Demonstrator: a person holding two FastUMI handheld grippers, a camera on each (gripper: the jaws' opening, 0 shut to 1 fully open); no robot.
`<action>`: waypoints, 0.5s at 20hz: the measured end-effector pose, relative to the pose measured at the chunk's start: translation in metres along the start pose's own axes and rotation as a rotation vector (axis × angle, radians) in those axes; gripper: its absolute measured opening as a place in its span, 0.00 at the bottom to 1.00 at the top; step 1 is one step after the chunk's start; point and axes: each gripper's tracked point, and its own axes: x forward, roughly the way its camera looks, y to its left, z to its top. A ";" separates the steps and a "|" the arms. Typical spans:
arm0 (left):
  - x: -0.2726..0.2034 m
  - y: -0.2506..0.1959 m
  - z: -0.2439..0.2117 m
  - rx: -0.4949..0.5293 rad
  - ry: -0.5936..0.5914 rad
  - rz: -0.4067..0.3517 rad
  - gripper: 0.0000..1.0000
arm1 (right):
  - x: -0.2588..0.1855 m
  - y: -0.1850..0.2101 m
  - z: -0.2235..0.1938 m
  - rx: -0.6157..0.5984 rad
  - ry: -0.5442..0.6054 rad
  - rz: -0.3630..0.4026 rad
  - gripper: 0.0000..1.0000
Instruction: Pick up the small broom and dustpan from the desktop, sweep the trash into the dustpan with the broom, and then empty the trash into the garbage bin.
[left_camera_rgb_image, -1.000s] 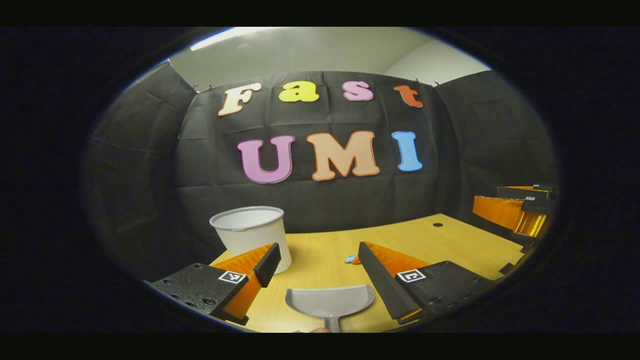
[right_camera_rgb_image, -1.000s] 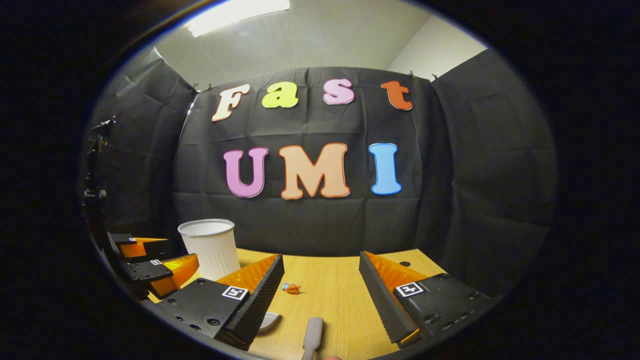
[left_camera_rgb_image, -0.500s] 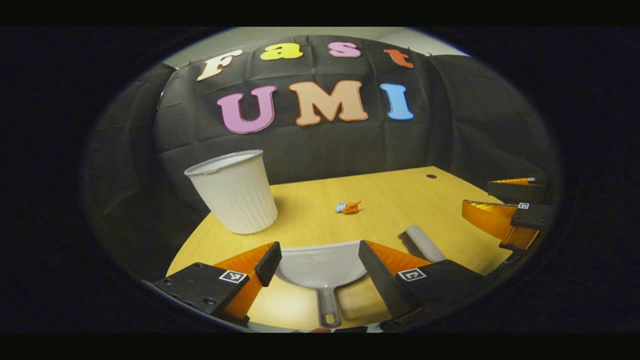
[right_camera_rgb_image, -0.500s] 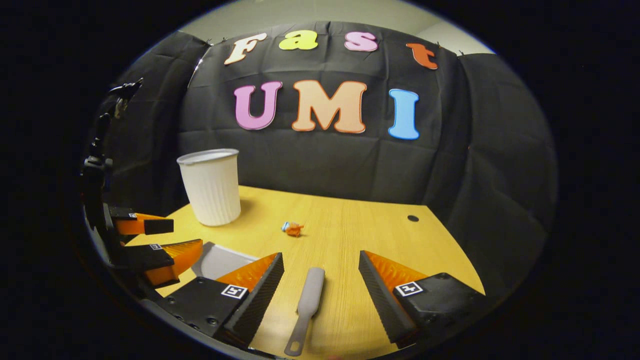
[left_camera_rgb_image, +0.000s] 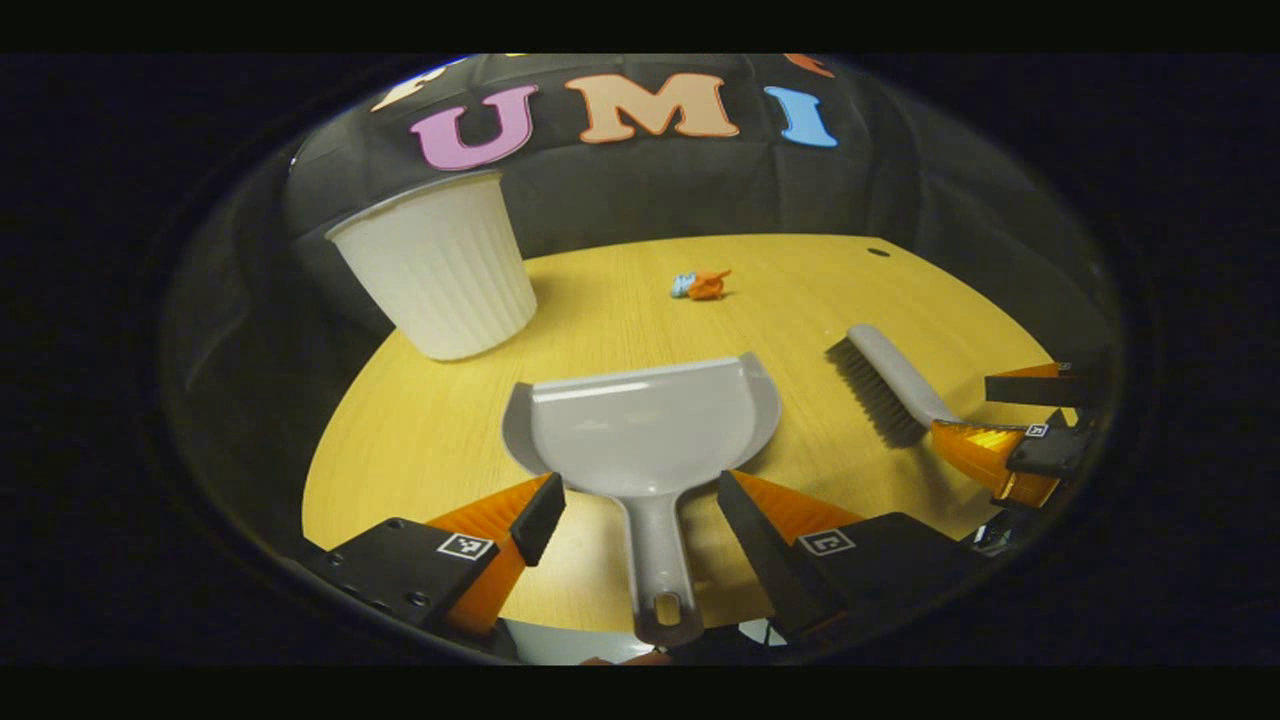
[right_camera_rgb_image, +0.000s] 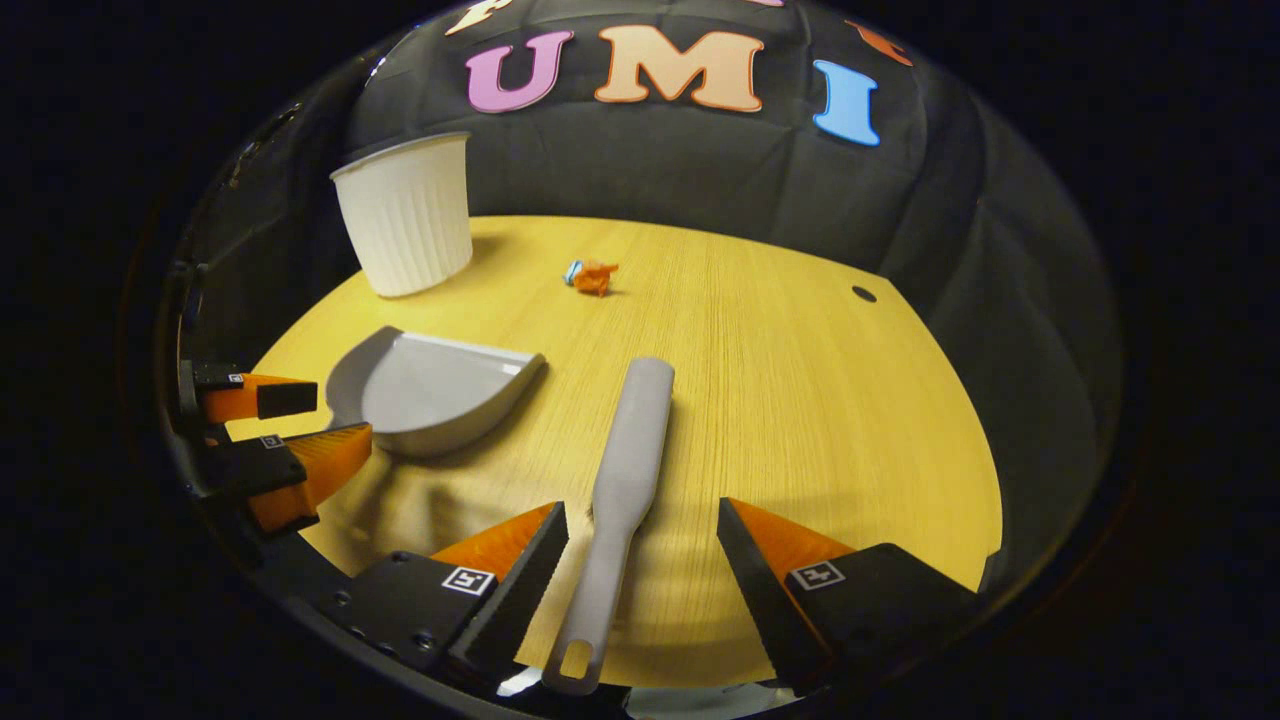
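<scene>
A grey dustpan (left_camera_rgb_image: 645, 425) lies flat on the wooden desk (left_camera_rgb_image: 420, 440), its handle pointing toward me. My left gripper (left_camera_rgb_image: 640, 495) is open, one finger on each side of that handle, not touching it. The grey broom (right_camera_rgb_image: 625, 470) lies beside the dustpan (right_camera_rgb_image: 430, 390), handle toward me. My right gripper (right_camera_rgb_image: 642, 525) is open astride the broom handle. In the left gripper view the broom (left_camera_rgb_image: 885, 375) shows its bristles, with the right gripper (left_camera_rgb_image: 1010, 420) at its handle end. A small orange and blue scrap of trash (left_camera_rgb_image: 700, 285) sits farther back on the desk, also trash (right_camera_rgb_image: 590, 275).
A white ribbed bin (left_camera_rgb_image: 435, 265) stands at the back left of the desk; bin (right_camera_rgb_image: 405, 215) is beyond the dustpan. A small round hole (right_camera_rgb_image: 863, 294) marks the desk's far right. The left gripper (right_camera_rgb_image: 270, 440) is at the left edge of the right gripper view.
Both grippers have tilted down and come lower over the desk. The dustpan handle now lies between the left fingers and the broom handle between the right fingers.
</scene>
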 end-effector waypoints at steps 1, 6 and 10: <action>0.002 -0.001 -0.007 0.009 0.028 -0.004 0.99 | 0.002 0.000 -0.006 -0.010 0.020 0.005 0.90; 0.011 -0.006 -0.029 0.027 0.119 -0.024 0.95 | 0.016 0.006 -0.027 -0.067 0.114 0.024 0.81; 0.016 -0.013 -0.036 0.016 0.146 -0.050 0.79 | 0.022 0.007 -0.030 -0.066 0.136 0.029 0.58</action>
